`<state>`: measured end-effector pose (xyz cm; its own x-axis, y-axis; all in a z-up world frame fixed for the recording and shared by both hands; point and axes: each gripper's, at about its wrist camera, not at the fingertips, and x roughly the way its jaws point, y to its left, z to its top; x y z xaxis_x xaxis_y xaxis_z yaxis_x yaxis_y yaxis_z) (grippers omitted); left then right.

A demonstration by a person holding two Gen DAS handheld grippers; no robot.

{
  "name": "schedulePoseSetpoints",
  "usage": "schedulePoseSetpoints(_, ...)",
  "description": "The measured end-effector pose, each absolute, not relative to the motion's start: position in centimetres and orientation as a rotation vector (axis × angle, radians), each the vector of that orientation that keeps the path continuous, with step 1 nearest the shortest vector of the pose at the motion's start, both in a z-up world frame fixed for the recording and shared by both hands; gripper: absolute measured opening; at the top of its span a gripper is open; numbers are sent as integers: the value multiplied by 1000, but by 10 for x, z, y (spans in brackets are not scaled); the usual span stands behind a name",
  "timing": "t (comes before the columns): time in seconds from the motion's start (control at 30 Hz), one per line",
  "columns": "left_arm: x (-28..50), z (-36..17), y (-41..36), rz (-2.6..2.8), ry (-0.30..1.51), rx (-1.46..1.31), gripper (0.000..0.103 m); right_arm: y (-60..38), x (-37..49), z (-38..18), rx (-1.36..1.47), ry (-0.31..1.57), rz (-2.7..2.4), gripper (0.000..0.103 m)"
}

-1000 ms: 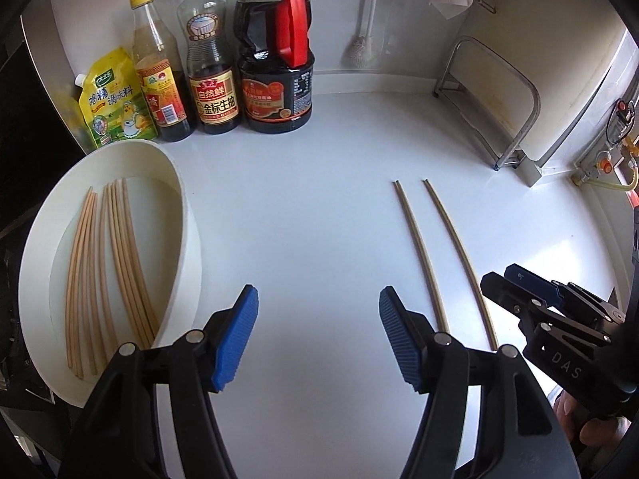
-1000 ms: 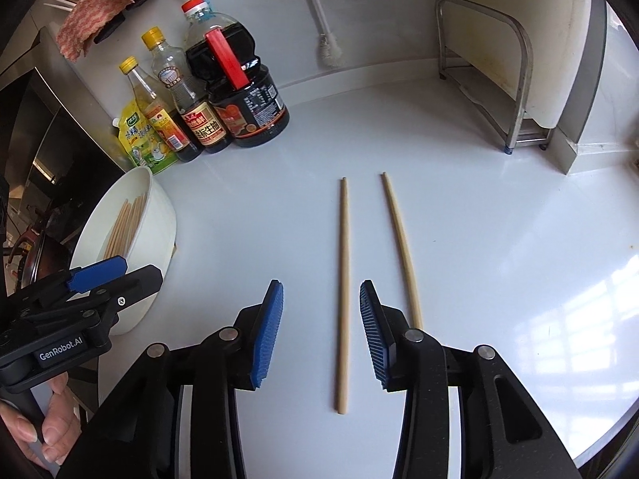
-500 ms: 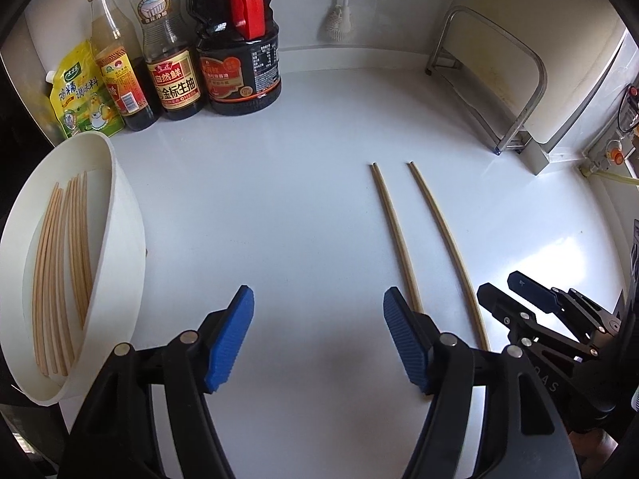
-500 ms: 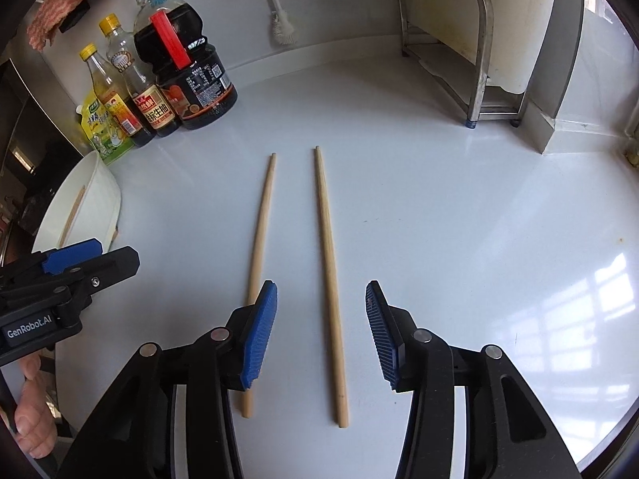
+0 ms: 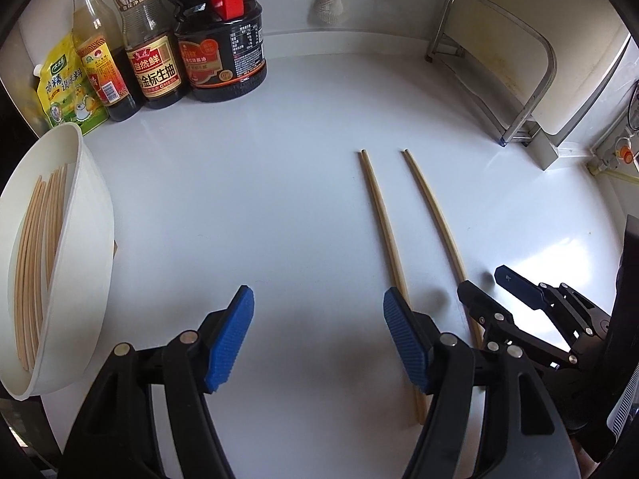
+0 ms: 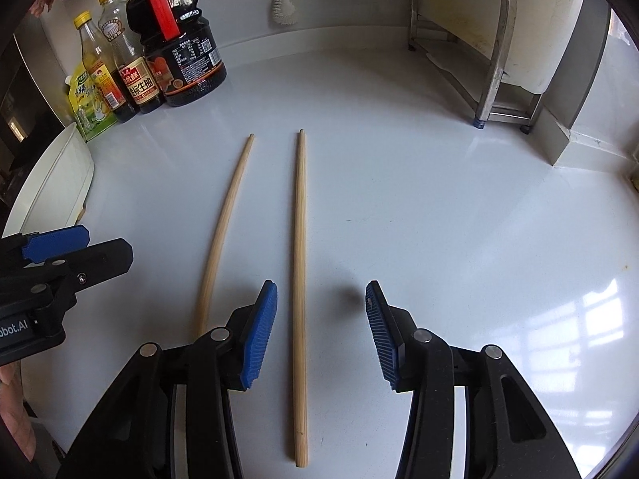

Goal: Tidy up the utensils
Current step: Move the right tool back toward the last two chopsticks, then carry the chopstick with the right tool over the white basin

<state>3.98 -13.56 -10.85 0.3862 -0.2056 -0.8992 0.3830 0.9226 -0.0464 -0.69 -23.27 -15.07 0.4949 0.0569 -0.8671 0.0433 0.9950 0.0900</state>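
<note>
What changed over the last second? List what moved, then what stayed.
Both hand-held grippers came down toward the white counter. The right hand-held gripper, which straddled the left wooden chopstick, shifted over to straddle the right wooden chopstick, open, gripping nothing. The left hand-held gripper is open and empty. Unchanged: both chopsticks on the counter, the white bowl of chopsticks, the sauce bottles.

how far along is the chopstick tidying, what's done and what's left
Done: a bundle of chopsticks already lies in the white bowl. In hand: nothing yet. The right tool is open, straddling the right chopstick on the counter; the left tool is open with nothing between its pads, the left chopstick beside it. Left: both loose chopsticks.
</note>
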Motion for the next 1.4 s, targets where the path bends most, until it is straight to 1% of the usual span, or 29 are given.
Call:
schedulePoseSetpoints(0.07,39,-110,-139,-379,1112,184,66,-232,-7,-151,87,1042,4,42)
schedulePoseSetpoints(0.13,38,-112,-142,-385,1112,184,66,-231,-7,-152,61,1033,8,30)
schedulePoseSetpoints(0.2,36,-114,-147,-392,1111,183,67,-229,-6,-153,47,1028,8,11)
schedulePoseSetpoints(0.27,34,-117,-152,-395,1110,185,67,-232,-5,-153,50,1024,12,7)
schedulePoseSetpoints(0.77,36,-148,-183,-372,1117,239,67,-272,-13,-152,104,1015,-11,6)
schedulePoseSetpoints(0.8,37,-149,-183,-369,1119,242,67,-273,-13,-152,107,1014,-11,7)
schedulePoseSetpoints(0.9,37,-153,-184,-365,1116,245,68,-274,-13,-151,101,1011,-18,17)
schedulePoseSetpoints(1.03,35,-153,-185,-355,1090,268,67,-271,-13,-152,58,1012,-30,17)
schedulePoseSetpoints(1.1,33,-152,-186,-359,1078,274,58,-266,-13,-152,18,1013,-30,17)
schedulePoseSetpoints(1.13,31,-152,-186,-366,1078,269,55,-264,-14,-153,-6,1013,-30,17)
schedulePoseSetpoints(1.2,28,-150,-188,-381,1079,264,41,-260,-16,-153,-27,1010,-25,17)
schedulePoseSetpoints(1.23,26,-149,-189,-389,1076,267,37,-258,-17,-153,-31,1007,-22,17)
schedulePoseSetpoints(1.27,24,-149,-190,-399,1074,269,28,-257,-17,-154,-40,1006,-19,17)
schedulePoseSetpoints(1.3,24,-148,-193,-407,1074,273,23,-256,-18,-154,-46,1004,-15,14)
schedulePoseSetpoints(1.33,23,-148,-195,-416,1076,282,11,-255,-18,-154,-48,1004,-10,6)
schedulePoseSetpoints(1.4,24,-147,-199,-422,1087,297,7,-255,-17,-153,-37,1007,-9,6)
